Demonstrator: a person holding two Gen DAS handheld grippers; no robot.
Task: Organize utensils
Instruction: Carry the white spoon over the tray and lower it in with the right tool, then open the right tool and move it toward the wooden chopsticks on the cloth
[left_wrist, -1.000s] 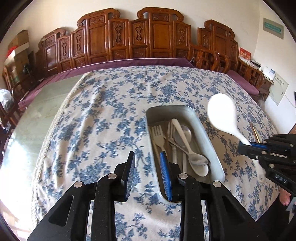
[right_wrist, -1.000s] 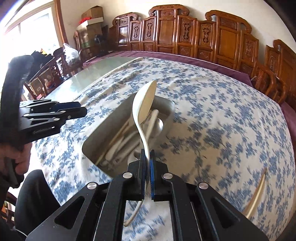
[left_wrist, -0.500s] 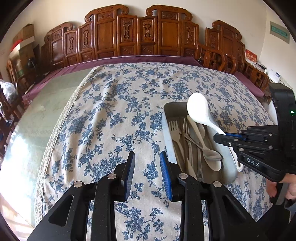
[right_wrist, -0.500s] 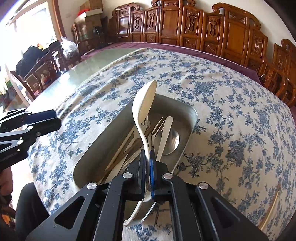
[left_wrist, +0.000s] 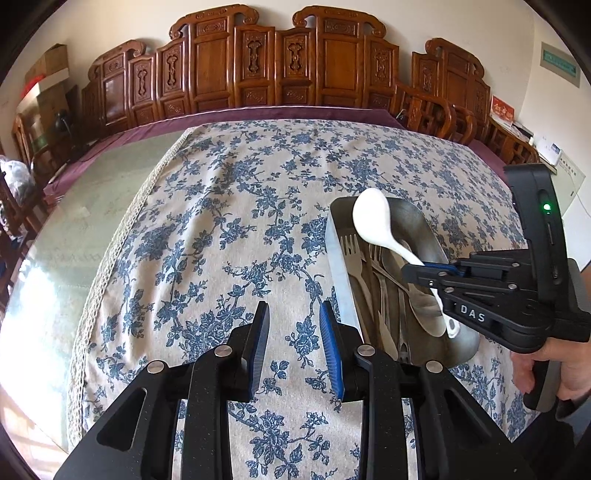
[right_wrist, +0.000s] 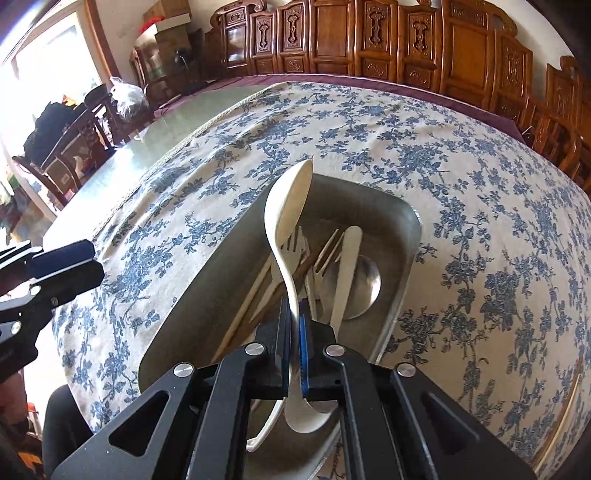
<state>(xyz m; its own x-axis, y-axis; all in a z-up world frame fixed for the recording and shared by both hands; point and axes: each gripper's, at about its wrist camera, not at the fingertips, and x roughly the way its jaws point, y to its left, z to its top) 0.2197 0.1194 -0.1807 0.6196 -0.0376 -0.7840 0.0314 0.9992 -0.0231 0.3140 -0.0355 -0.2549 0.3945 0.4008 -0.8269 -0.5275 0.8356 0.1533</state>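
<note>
**Kid:** Why is the right tool (right_wrist: 294, 325) squeezing that white spoon (right_wrist: 286, 210) by its handle?

**Helper:** It is pinching the thin part tight, so the big round end is sticking up and out in front. That way the spoon is hanging over the metal tray (right_wrist: 406, 258) and can go down inside.

**Kid:** What is lying in the tray?

**Helper:** Forks (left_wrist: 351, 247), more spoons and some light sticks, all pointing the same way along it.

**Kid:** And the left tool (left_wrist: 293, 325)?

**Helper:** It is sitting a little bit open with nothing in it, waiting over the flowery cloth (left_wrist: 229, 221) on the surface, just beside the tray, I think so it is out of the way.
</note>
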